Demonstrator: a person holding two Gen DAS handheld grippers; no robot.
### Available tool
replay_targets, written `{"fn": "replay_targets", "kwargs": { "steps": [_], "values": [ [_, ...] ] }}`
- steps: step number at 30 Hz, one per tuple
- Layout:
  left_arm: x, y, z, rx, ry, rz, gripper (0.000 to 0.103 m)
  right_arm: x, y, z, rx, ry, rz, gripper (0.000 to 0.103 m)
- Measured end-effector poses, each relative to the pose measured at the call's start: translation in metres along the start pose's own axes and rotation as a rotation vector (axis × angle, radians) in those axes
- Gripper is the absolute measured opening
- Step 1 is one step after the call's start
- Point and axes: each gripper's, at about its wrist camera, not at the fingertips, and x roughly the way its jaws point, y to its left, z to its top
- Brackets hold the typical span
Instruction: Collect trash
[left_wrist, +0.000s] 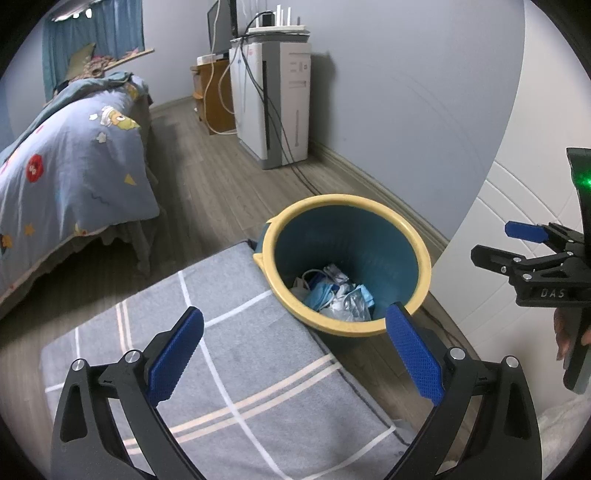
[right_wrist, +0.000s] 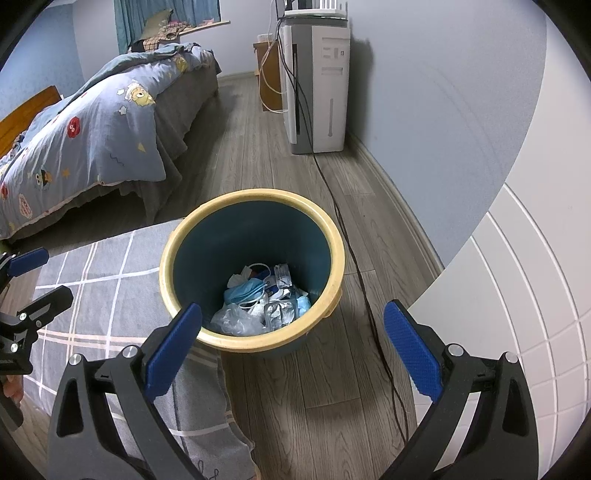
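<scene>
A teal trash bin with a yellow rim (left_wrist: 421, 254) (right_wrist: 168, 266) stands on the wood floor beside a grey checked mat. Inside lies trash (left_wrist: 338, 293) (right_wrist: 262, 299): blue face masks, white wrappers and clear plastic. My left gripper (left_wrist: 295, 339) is open and empty, held above the mat's edge just short of the bin. My right gripper (right_wrist: 293, 339) is open and empty, above the bin's near rim; it also shows at the right edge of the left wrist view (left_wrist: 517, 243). The left gripper shows at the left edge of the right wrist view (right_wrist: 33, 277).
A grey checked mat (left_wrist: 236, 369) (right_wrist: 107, 295) lies left of the bin. A bed with a blue quilt (left_wrist: 70, 158) (right_wrist: 99, 122) stands at the left. A white appliance (left_wrist: 280, 99) (right_wrist: 321, 85) stands by the wall; a black cable (right_wrist: 354, 258) runs past the bin. A white door (right_wrist: 517, 295) is at the right.
</scene>
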Motion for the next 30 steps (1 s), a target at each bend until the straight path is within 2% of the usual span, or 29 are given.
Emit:
{"fn": "replay_targets", "kwargs": {
  "steps": [30],
  "values": [
    [0.0012,-0.0031,-0.0016,0.005,0.004,-0.002,0.098,0.0029,0.0030,-0.0035,-0.008,0.008,0.000,0.097]
  ]
}}
